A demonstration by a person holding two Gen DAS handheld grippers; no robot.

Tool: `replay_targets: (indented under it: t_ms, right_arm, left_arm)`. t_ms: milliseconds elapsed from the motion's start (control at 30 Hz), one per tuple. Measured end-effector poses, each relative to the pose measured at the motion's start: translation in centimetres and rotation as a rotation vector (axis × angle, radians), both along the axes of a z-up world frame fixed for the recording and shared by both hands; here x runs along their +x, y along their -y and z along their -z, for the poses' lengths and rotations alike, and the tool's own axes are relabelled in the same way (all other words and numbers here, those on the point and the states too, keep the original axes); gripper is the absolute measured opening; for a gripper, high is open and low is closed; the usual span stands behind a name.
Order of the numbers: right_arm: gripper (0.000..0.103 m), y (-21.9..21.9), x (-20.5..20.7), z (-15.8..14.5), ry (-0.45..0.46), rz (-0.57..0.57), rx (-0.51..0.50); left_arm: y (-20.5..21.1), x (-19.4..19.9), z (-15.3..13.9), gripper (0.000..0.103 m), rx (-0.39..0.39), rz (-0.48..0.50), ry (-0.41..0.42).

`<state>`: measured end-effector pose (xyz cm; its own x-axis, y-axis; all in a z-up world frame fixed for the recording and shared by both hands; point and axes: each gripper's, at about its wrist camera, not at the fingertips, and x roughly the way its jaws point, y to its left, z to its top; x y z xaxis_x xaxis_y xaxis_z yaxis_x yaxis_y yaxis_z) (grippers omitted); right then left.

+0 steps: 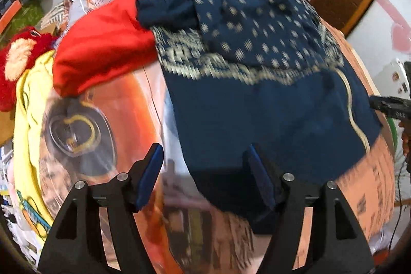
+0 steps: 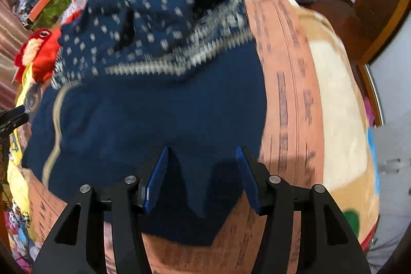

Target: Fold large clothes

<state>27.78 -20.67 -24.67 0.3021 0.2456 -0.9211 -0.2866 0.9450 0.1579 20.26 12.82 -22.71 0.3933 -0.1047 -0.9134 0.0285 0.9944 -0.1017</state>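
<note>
1. While both cameras look down on the same printed bedspread [image 1: 108, 104], only the left wrist view shows the big orange-and-heart print on it; the right wrist view shows a peach striped band and a cream patch instead.
2. The navy garment [image 2: 159, 120] lies spread on the bedspread. Its long axis runs from the near edge, down by the grippers, away toward the far end. The plain navy part is near, and the dotted part past the pale patterned band is bunched up at the far end.
3. The red cloth [image 1: 102, 48] sits just beside the garment's dotted end. It's big in the left view, barely a sliver in the right one.
4. A red plush toy [image 2: 38, 53] shows at the left edge of both views.
5. The left gripper [image 1: 205, 171] is spread wide. Its right pad sits over the garment's near edge, with nothing pinched.
6. The right gripper [image 2: 203, 176] is spread too. A navy corner lies below the gap, and the pads don't press it.
7. The purple-grey thing by the wooden headboard [image 2: 364, 4] shows clearly only in the right view, too blurry to name.
</note>
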Motion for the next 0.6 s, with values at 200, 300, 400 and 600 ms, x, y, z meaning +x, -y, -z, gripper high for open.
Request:
replay_targets:
  t_ms: [200, 300, 400, 600]
  right_arm:
    - [0.057, 1.1, -1.2, 0.4, 0.006, 0.063, 0.056]
    - [0.057, 1.7, -1.4, 0.7, 0.004, 0.097, 0.108]
    - [0.053, 1.6, -1.7, 0.7, 0.014, 0.088, 0.133]
    - [0.042, 1.8, -1.3, 1.1, 0.005, 0.077, 0.207]
  left_arm:
    - [0.8, -2.3, 0.5, 0.075, -0.059, 0.014, -0.011]
    - [0.6, -2.0, 1.6, 0.076, -0.08, -0.017, -0.02]
    - [-0.1, -1.2, 2.4, 0.076, -0.143, -0.063, -0.013]
    - [-2.1, 0.0, 4.3, 0.076, -0.375, -0.14, -0.039]
